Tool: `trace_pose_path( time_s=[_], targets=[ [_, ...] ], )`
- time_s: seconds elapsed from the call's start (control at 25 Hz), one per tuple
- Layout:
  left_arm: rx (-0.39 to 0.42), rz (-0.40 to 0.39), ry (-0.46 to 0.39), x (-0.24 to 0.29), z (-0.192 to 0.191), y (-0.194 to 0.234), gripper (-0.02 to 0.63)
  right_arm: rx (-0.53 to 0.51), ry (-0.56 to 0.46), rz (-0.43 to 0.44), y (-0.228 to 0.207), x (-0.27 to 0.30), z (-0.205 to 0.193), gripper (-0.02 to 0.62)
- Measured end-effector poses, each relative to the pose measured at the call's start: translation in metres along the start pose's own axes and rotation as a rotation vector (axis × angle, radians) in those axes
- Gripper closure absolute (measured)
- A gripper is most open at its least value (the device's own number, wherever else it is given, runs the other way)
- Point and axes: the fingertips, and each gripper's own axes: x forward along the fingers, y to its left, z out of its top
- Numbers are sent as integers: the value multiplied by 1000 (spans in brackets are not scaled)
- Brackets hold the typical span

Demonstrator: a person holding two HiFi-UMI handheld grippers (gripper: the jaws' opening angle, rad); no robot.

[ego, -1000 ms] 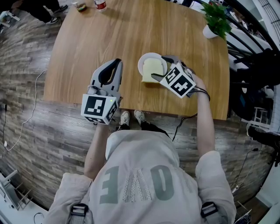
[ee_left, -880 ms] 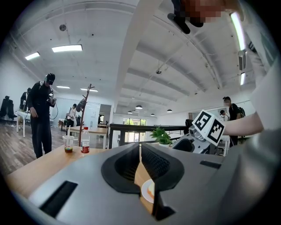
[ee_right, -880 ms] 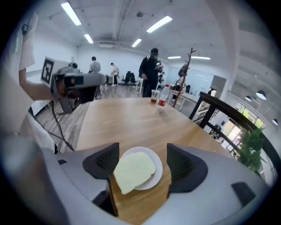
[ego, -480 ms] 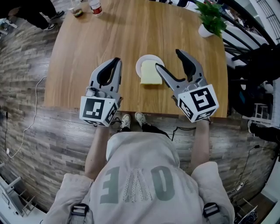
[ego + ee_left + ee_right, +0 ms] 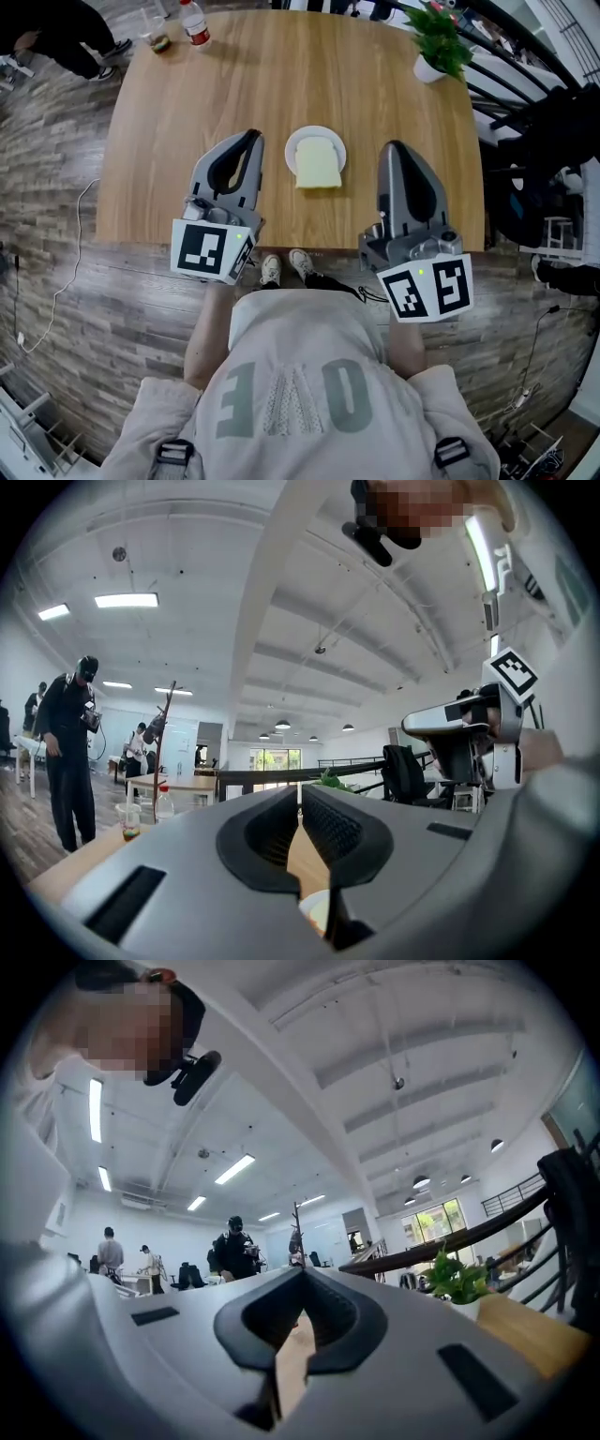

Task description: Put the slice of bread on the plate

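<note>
Pale wood worktop (image 5: 281,84) fills the upper middle of the head view, with grey plank floor (image 5: 56,187) around it. At its upper left corner stand a cup (image 5: 157,28) and a red-capped bottle (image 5: 195,22).

Left of centre, the left tongs (image 5: 250,140) hang above the worktop's near part. Their jaws are pressed together, with nothing between them.

At centre sits a white plate (image 5: 314,130). The slice of bread (image 5: 318,167) lies flat on it and covers its lower half, apart from both tongs.

Right of the plate are the right tongs (image 5: 394,148), also closed tip to tip and empty, pointing up the frame.

In the upper right corner stands a potted plant (image 5: 441,37) in a white pot.
</note>
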Motion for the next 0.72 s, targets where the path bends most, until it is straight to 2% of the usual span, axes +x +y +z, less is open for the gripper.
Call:
trace_pose_path(
  time_s=[0.16,0.24,0.4,0.72],
  targets=[
    [49,-5,-18,-2,21,-7,587,-26,21,-3,8,-8,-6,578],
    [63,-12,-31,-3,29,-12,587,-21,18,-39,3,-12,-10,577],
    [105,-14,-41,-6,39,-19,588,-133,69,-109,-1,-18,-24,578],
    [108,15,-55,-11,48,-23,587,-210,78,-148,0,-24,-25,580]
  ],
)
